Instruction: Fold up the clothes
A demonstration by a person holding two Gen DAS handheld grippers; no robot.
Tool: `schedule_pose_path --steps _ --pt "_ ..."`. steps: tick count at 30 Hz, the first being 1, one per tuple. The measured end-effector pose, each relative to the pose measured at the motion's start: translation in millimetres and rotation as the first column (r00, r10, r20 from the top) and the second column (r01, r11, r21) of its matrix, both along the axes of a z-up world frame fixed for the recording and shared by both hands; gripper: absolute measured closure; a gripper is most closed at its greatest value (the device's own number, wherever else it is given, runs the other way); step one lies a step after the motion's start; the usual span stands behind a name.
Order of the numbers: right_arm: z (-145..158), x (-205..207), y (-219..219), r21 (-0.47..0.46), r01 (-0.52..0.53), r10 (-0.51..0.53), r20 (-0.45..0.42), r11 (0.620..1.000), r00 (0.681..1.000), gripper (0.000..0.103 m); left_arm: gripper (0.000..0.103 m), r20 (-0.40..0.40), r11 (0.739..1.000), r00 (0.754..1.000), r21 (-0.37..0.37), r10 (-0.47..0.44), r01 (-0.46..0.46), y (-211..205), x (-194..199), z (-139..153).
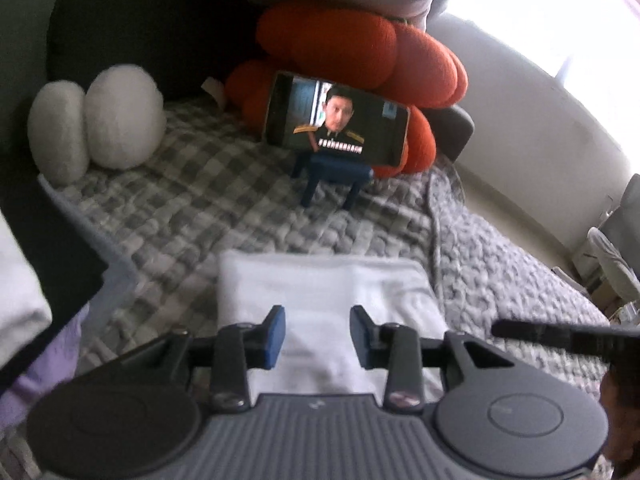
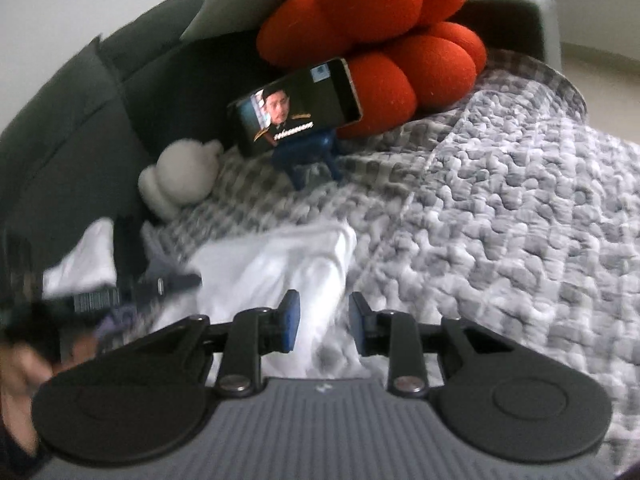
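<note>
A white garment lies folded into a rough rectangle on the grey checked blanket. My left gripper is open and empty, just above the garment's near edge. In the right wrist view the same white garment looks rumpled, and my right gripper is open and empty over its near part. The tip of the right gripper shows at the right edge of the left wrist view. The left gripper shows blurred at the left of the right wrist view.
A phone playing a video stands on a blue stand at the back, against an orange knot cushion. A white plush toy sits back left. A dark sofa back borders the blanket. Purple cloth lies at left.
</note>
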State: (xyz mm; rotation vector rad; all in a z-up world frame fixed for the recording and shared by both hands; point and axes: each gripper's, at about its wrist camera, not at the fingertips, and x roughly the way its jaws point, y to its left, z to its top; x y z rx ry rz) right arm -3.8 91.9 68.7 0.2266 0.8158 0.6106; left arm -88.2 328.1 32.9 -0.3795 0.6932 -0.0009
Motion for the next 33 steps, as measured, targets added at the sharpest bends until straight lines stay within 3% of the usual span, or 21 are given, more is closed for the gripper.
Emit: schedule_pose_path --steps 4,10,11,13,16,19,20,25,29,33 --pt "-3 12 13 0.080 -0.018 0.019 -0.014 0.997 1.000 0.072 0.068 -0.023 1.000 1.000 -0.004 0.000 0.000 2 5 -15" --pt "-23 29 45 0.036 -0.050 0.049 0.043 0.998 0.998 0.072 0.069 -0.024 1.000 1.000 -0.010 0.005 -0.005 2 4 -18" --pt "-29 32 47 0.021 -0.042 0.041 0.041 0.999 0.998 0.074 0.070 -0.026 1.000 1.000 -0.009 0.004 -0.005 2 5 -18" --pt "-39 39 43 0.011 -0.017 0.016 0.033 1.000 0.999 0.089 0.070 -0.026 1.000 1.000 -0.015 0.007 -0.007 3 4 -18" --pt "-43 46 31 0.037 0.014 -0.014 0.019 0.999 1.000 0.096 0.070 -0.019 0.999 1.000 -0.032 0.013 -0.014 4 3 -20" --pt "-45 48 25 -0.004 0.063 -0.063 0.040 0.998 0.997 0.092 0.070 -0.017 0.999 1.000 -0.044 0.019 -0.020 5 3 -21" --pt "-46 49 23 -0.017 0.080 -0.079 0.048 0.997 0.996 0.095 0.071 -0.018 0.999 1.000 -0.043 0.018 -0.019 5 3 -20" --pt "-40 47 26 -0.056 0.077 -0.073 0.065 0.995 0.995 0.091 0.071 -0.029 0.999 0.999 -0.040 0.020 -0.021 5 4 -17" --pt "-30 41 23 -0.043 0.079 -0.076 0.081 0.996 0.994 0.085 0.070 -0.030 0.999 0.999 -0.037 0.032 -0.033 7 1 -9" --pt "-19 35 19 -0.026 0.082 -0.079 0.097 0.996 0.992 0.081 0.070 -0.007 0.998 0.998 0.017 0.059 -0.059 8 -8 4"
